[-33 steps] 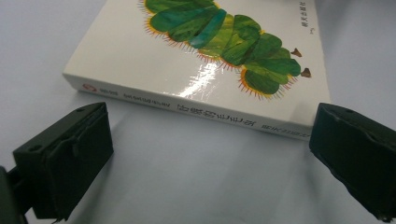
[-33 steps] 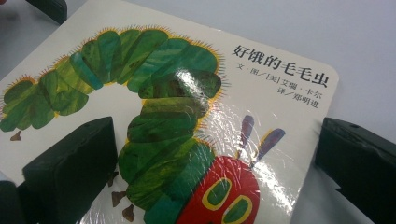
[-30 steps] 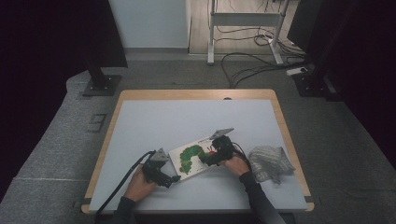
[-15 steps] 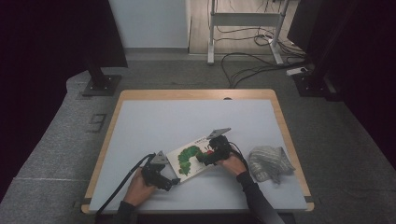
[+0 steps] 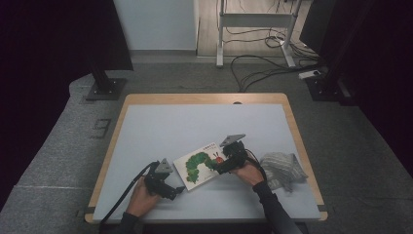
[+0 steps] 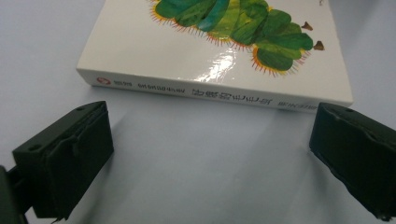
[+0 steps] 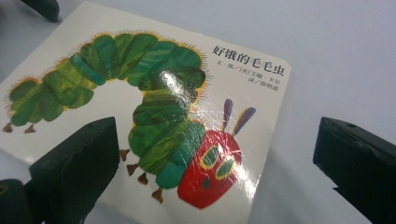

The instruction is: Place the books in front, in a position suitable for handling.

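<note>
A white board book (image 5: 202, 165) with a green caterpillar on its cover lies flat on the pale table (image 5: 195, 122), near the front. My left gripper (image 5: 176, 189) sits low at the book's near left corner, open. In the left gripper view the book's spine (image 6: 219, 95) lies just beyond the wide-apart jaws of the left gripper (image 6: 210, 128), with bare table between them. My right gripper (image 5: 220, 167) is at the book's right end, open. In the right gripper view, the right gripper (image 7: 219, 140) has one jaw over the cover (image 7: 154, 93) and the other over the table.
A crumpled grey cloth (image 5: 282, 168) lies just right of my right hand, near the table's right edge. A wooden rim (image 5: 204, 97) frames the table. Cables (image 5: 258, 73) and stand bases sit on the floor beyond it.
Both grippers have edged slightly closer to the book. The book has stayed in place.
</note>
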### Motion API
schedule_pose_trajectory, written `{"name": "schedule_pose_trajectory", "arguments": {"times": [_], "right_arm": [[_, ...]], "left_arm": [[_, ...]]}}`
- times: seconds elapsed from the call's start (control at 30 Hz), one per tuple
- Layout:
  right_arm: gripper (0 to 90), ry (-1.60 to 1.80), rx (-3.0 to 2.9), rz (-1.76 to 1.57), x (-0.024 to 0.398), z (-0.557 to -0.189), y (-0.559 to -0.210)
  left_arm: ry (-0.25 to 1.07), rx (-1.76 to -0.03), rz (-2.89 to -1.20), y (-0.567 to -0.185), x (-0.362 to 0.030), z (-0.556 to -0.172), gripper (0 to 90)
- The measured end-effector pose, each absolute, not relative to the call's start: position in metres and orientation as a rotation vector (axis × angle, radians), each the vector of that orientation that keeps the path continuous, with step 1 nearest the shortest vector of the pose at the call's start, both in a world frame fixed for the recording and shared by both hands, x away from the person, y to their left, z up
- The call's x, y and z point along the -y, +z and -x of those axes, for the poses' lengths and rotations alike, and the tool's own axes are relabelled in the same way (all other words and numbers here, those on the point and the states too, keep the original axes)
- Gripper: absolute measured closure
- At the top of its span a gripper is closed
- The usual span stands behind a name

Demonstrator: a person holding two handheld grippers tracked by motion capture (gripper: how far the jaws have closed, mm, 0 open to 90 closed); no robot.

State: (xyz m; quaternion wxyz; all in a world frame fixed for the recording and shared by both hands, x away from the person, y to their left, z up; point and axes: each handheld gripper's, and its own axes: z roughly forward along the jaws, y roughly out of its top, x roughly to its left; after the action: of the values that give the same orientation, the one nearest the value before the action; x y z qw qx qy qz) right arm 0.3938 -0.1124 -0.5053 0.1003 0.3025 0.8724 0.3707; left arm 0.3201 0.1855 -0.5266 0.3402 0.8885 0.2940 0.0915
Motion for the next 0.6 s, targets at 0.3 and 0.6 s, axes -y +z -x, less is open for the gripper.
{"name": "schedule_pose_trajectory", "arguments": {"times": [0.3,0.6], "right_arm": [[0.0,1.11,-2.549,-0.883,0.125,-0.382,-0.49],[0.0,1.087,-2.533,-0.877,0.135,-0.374,-0.478]], "left_arm": [[0.274,-0.789,-2.324,-0.527,-0.19,-0.316,0.0],[0.294,-0.825,-2.304,-0.528,-0.194,-0.312,0.0]]}}
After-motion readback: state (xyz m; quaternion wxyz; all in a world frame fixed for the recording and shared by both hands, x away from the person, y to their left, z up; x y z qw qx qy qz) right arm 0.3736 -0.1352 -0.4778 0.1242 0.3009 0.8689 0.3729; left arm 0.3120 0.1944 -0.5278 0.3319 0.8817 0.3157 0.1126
